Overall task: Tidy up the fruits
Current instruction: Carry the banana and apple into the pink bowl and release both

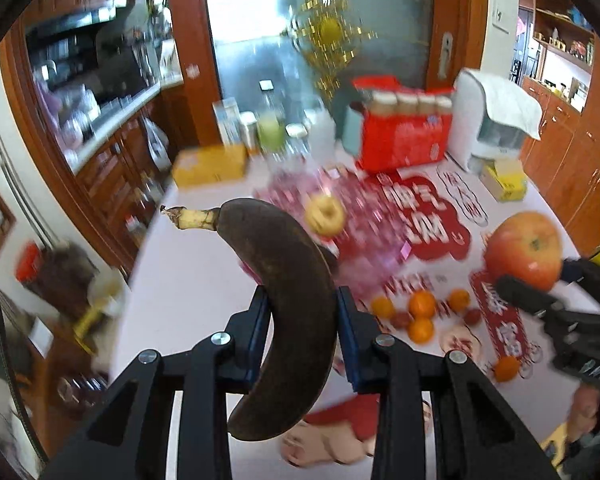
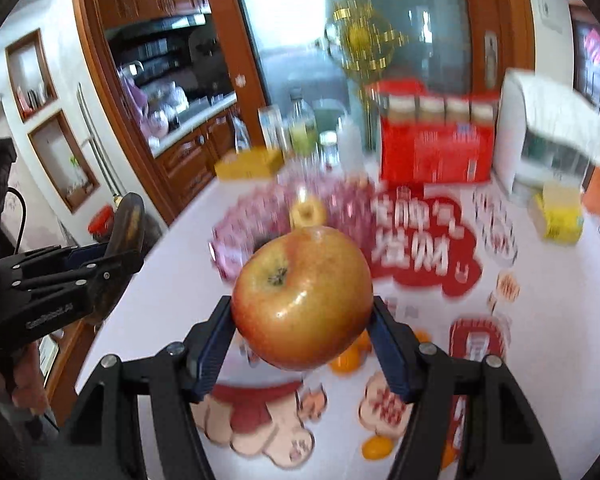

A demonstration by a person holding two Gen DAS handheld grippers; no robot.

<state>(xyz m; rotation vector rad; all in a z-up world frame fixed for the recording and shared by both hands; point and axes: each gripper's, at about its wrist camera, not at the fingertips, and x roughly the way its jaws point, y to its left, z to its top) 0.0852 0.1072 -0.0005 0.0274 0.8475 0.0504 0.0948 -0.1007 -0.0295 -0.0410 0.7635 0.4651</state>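
Note:
My left gripper (image 1: 302, 300) is shut on a dark brown overripe banana (image 1: 288, 304) and holds it above the table; it also shows at the left of the right wrist view (image 2: 112, 264). My right gripper (image 2: 302, 312) is shut on a large red-yellow apple (image 2: 302, 300), raised above the table; the apple shows at the right of the left wrist view (image 1: 524, 250). A pink glass fruit bowl (image 1: 356, 220) holds a small yellow fruit (image 1: 325, 215). Several small oranges (image 1: 422, 304) and red dates (image 1: 400, 319) lie on the table.
The white table (image 1: 188, 280) has red festive decals. At its far end stand a red box of bottles (image 1: 404, 136), jars and bottles (image 1: 270, 128), a yellow box (image 1: 210, 166), a white appliance with a cloth (image 1: 496, 120) and a yellow tissue pack (image 1: 506, 180). Wooden cabinets flank both sides.

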